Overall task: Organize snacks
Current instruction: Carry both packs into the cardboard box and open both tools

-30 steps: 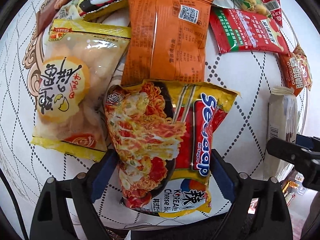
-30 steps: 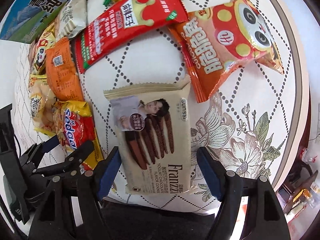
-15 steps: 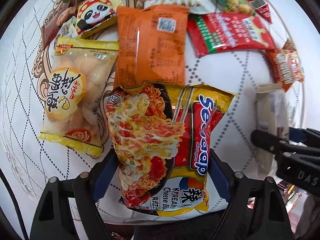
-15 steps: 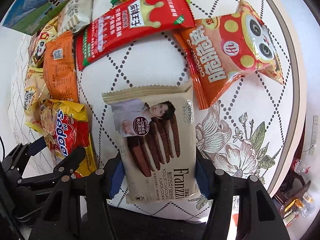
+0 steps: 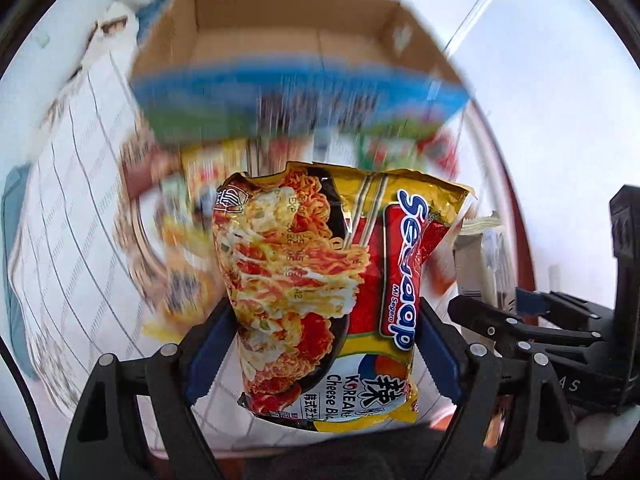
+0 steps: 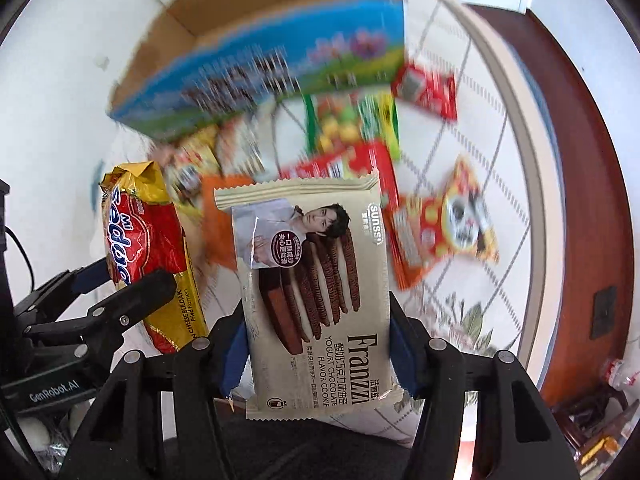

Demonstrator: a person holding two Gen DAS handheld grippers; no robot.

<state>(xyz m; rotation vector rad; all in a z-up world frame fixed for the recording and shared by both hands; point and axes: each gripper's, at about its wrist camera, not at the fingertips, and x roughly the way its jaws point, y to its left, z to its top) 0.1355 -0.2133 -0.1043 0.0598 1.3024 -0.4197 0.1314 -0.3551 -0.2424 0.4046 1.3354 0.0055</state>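
My left gripper is shut on a yellow and red Sedaap noodle packet and holds it up off the table. The packet also shows in the right wrist view. My right gripper is shut on a beige Franzzi cookie packet, also lifted; its edge shows in the left wrist view. An open cardboard box with blue and green printed sides stands at the far end of the table, also in the right wrist view. The two grippers are side by side.
Several snack packets lie blurred on the round white patterned table: a red panda packet, a green packet, a small red one and an orange one. The table's rim curves at the right.
Both grippers have lifted their packets off the table and tilted up. The cardboard box has come into view. The background is blurred by motion.
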